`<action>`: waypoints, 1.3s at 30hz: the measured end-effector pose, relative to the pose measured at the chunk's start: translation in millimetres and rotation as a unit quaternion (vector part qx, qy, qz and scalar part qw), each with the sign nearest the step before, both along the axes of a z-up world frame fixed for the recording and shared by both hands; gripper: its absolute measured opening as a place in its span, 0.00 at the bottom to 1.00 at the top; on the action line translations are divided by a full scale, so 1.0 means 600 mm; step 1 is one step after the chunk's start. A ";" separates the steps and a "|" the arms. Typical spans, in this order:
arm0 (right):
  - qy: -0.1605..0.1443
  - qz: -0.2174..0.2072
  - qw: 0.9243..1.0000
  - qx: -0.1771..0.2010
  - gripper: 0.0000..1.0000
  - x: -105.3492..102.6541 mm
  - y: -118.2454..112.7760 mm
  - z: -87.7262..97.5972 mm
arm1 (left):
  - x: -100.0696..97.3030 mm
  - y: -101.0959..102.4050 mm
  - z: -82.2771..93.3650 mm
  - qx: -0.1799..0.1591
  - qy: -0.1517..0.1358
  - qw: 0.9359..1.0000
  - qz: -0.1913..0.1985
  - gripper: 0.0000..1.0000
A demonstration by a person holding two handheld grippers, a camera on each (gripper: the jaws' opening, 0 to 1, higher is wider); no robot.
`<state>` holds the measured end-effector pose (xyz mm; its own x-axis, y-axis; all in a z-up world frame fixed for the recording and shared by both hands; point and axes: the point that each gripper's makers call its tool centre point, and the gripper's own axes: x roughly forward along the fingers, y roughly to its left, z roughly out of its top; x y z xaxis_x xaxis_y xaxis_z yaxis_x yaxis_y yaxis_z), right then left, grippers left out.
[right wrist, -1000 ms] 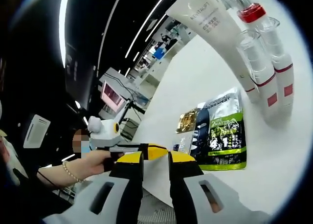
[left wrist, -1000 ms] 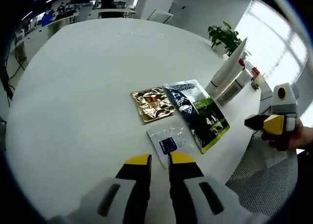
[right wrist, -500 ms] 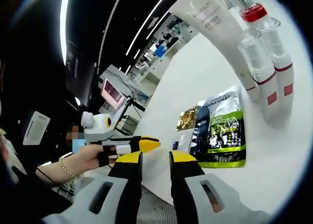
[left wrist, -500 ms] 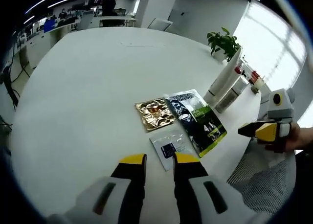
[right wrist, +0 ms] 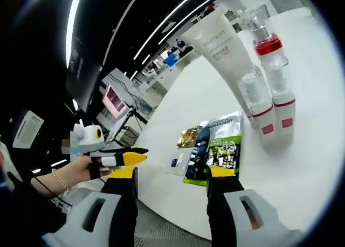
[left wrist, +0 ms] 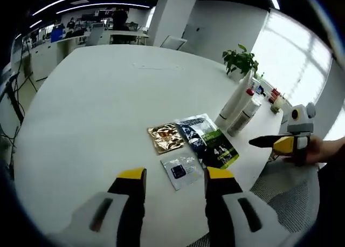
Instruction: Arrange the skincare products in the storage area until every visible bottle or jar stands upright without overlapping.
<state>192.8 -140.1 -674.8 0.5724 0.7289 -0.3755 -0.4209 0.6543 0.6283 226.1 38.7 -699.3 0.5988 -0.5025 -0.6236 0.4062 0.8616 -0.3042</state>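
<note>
Bright window glare, fisheye edges warped, dim bg

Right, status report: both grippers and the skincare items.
Left gripper open, empty, above the table. Right gripper open, empty. White tube and two red-banded bottles grouped beyond three flat sachets. Nothing blocking.

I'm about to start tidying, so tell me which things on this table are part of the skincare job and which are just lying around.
Part of the job:
white tube
two clear bottles with red bands
green and black packet
gold packet
small clear packet

Just lying about:
potted plant
small items at the table's far edge, too small to identify
</note>
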 end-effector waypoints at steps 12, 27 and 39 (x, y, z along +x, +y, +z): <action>-0.011 -0.065 0.998 -0.004 0.77 0.011 -0.061 0.025 | -0.029 0.027 0.040 -0.009 -0.037 0.999 0.019 0.51; -0.047 -0.081 0.995 -0.044 0.98 0.010 -0.086 0.055 | -0.048 0.008 0.087 -0.019 -0.074 0.997 0.022 0.81; -0.086 -0.107 0.989 -0.057 1.00 0.005 -0.115 0.084 | -0.060 -0.015 0.123 -0.019 -0.129 0.991 0.007 0.94</action>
<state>196.1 -209.2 -624.7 0.7718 0.5418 -0.3328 -0.3582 0.8030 0.4764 190.3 29.9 -625.5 0.7433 -0.5124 -0.4300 0.4622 0.8581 -0.2236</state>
